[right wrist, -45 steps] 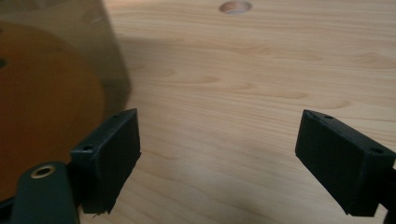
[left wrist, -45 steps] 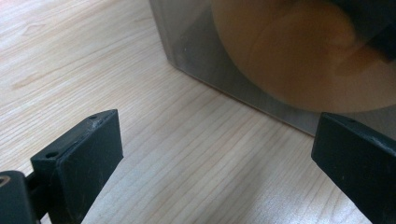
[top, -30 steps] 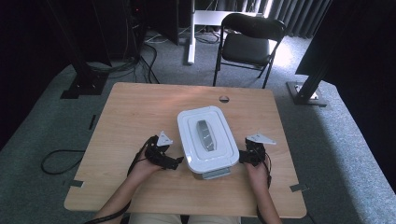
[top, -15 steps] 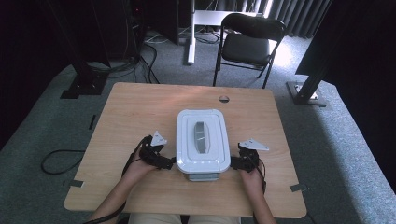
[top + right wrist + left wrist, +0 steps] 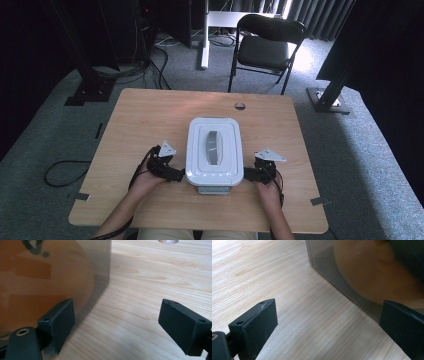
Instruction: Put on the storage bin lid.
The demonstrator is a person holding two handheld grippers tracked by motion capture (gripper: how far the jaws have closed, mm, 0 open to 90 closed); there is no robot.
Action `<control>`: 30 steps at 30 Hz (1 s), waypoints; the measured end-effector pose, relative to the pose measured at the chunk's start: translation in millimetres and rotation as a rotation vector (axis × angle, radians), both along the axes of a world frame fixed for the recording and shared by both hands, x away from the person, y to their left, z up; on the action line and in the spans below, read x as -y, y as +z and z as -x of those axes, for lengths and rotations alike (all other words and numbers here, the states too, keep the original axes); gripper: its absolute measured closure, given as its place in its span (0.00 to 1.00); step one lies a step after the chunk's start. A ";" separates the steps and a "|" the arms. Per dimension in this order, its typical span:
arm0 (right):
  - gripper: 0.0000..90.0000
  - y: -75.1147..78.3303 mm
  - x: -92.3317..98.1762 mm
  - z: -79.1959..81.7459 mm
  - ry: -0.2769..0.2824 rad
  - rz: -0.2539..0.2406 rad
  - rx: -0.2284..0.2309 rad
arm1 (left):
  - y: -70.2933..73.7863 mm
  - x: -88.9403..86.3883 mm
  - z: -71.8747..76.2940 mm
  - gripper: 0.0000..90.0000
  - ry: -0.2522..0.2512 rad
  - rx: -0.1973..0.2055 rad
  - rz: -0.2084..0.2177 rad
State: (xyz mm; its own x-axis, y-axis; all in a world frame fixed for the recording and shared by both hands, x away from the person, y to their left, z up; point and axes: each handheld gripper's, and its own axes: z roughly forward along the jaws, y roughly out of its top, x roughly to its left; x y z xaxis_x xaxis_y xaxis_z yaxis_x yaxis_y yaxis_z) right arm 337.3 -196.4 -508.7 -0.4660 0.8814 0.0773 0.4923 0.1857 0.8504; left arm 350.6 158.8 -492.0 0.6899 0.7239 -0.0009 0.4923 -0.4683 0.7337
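Note:
A clear plastic box [image 5: 214,152] with a white lid and a grey handle stands in the middle of the wooden table [image 5: 150,115]. My left gripper [image 5: 176,176] is at the box's near left corner and my right gripper [image 5: 249,175] at its near right corner. In the left gripper view the left gripper [image 5: 329,323] is open over bare wood, its right jaw close to the box wall [image 5: 324,262]. In the right gripper view the right gripper [image 5: 120,322] is open, its left jaw against the box wall [image 5: 50,272]. Something tan shows blurred through both walls.
A round cable hole [image 5: 240,106] lies in the table behind the box. A black folding chair [image 5: 265,47] stands beyond the far edge, with dark stands at the left and right. Tape marks [image 5: 320,201] sit near the table's front corners.
The box has turned from a slight tilt to square with the table and shifted a little left. Both grippers have drawn back toward the near corners of the box.

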 end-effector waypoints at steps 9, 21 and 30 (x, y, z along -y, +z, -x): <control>0.15 0.3 10.2 -0.6 -0.022 -0.022 0.006 | 4.3 -7.1 3.3 0.03 0.028 0.045 0.058; 0.15 2.8 20.4 0.6 -0.023 -0.040 -0.007 | 8.5 -13.8 9.6 0.03 0.030 0.089 0.094; 0.15 2.2 29.8 2.3 -0.031 -0.034 -0.008 | -3.3 -25.0 12.3 0.03 0.044 0.038 0.075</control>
State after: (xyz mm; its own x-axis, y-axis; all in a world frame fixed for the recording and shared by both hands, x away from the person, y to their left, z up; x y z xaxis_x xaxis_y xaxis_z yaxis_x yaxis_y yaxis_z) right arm 335.0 -226.1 -506.5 -0.4373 0.8924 0.1113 0.5045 0.1410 0.8518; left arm 338.3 183.8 -495.3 0.6577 0.7527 -0.0303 0.4823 -0.3899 0.7845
